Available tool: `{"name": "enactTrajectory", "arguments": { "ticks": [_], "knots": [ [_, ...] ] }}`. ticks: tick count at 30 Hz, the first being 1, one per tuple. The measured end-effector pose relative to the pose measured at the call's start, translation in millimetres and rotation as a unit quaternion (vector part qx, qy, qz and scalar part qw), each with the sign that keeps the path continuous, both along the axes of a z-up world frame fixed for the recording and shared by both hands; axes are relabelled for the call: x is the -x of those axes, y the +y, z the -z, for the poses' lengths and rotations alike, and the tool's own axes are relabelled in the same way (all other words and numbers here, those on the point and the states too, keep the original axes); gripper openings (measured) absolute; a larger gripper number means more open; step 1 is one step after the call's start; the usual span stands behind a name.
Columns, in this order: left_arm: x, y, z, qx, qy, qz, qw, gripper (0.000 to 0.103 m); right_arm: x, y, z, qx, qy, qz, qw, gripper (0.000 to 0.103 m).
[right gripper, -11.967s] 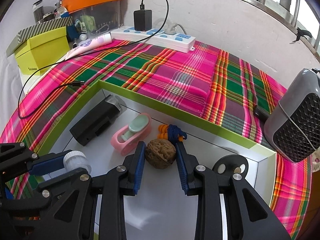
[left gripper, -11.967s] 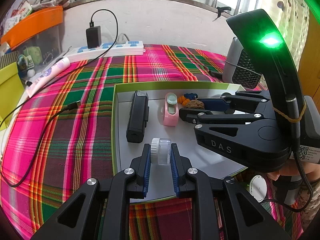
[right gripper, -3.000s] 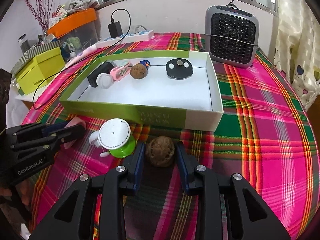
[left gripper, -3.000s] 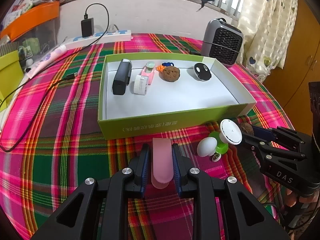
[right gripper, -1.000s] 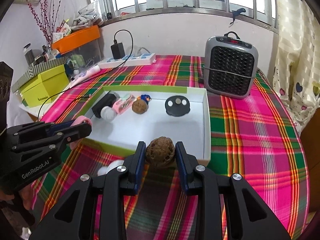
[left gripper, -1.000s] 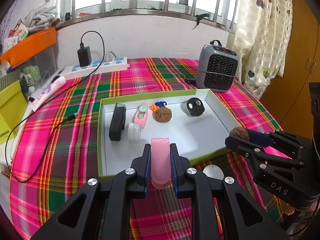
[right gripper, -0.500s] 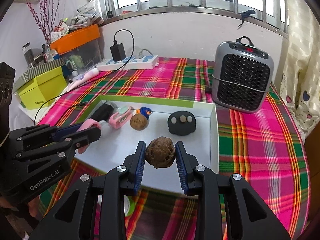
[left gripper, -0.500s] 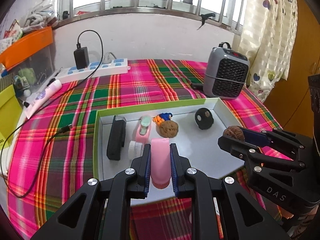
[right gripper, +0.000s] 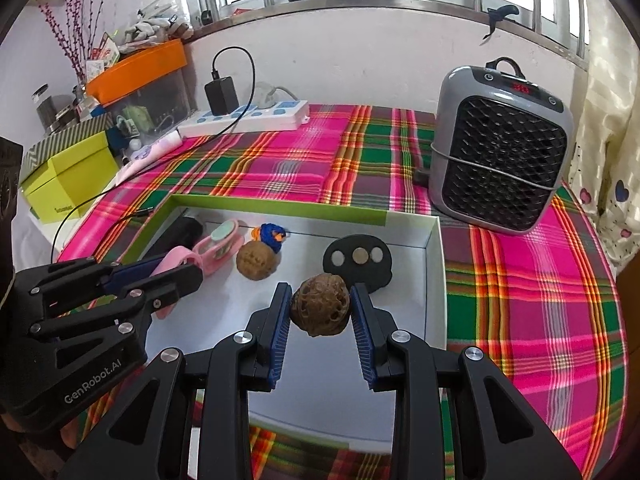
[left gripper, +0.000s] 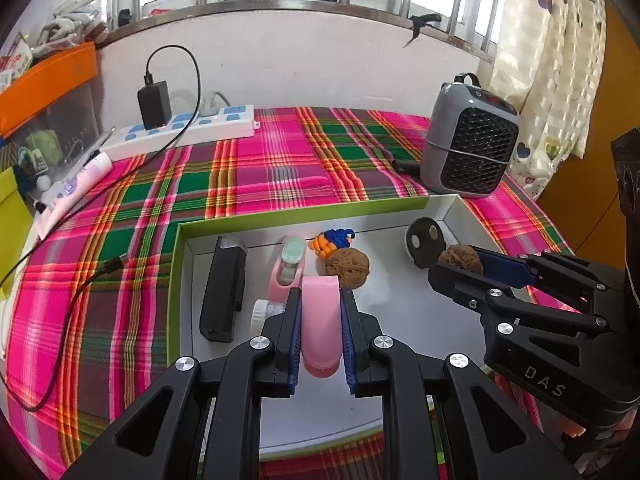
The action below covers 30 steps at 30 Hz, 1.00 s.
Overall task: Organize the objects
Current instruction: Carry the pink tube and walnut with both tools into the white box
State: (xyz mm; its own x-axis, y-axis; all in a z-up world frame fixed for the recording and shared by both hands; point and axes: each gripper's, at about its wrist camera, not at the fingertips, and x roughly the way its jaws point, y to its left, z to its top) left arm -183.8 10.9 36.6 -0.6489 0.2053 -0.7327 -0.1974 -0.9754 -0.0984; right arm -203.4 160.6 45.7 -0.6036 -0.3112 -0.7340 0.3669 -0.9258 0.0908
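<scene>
Gripping a pink piece (left gripper: 321, 324) in our left gripper (left gripper: 320, 344), jaws narrowed onto it, we clamp one walnut (right gripper: 320, 310) in our right gripper (right gripper: 320, 332), both above the green-rimmed tray (right gripper: 436, 280), where a second walnut (right gripper: 256, 260) lies.

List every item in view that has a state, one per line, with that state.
left gripper: shut on the pink piece, above the tray.
right gripper: shut on the dark walnut, above the tray.
light walnut: loose in the tray.
heater: red display lit.
black charger: plugged into the power strip.
</scene>
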Motion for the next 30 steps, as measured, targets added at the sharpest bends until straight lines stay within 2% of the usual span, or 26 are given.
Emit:
{"name": "enactTrajectory", "arguments": {
  "ticks": [16,30],
  "knots": [
    [14.0,5.7,11.1,0.007,-0.014,0.001,0.9999,0.016,15.1,-2.9,9.7,-0.003,-0.014,-0.005,1.000,0.031],
    [14.8,9.2,11.4,0.012,-0.011,0.005,0.9999,0.016,21.6,-9.0,15.2,-0.008,-0.018,-0.014,1.000,0.032]
  ]
}}
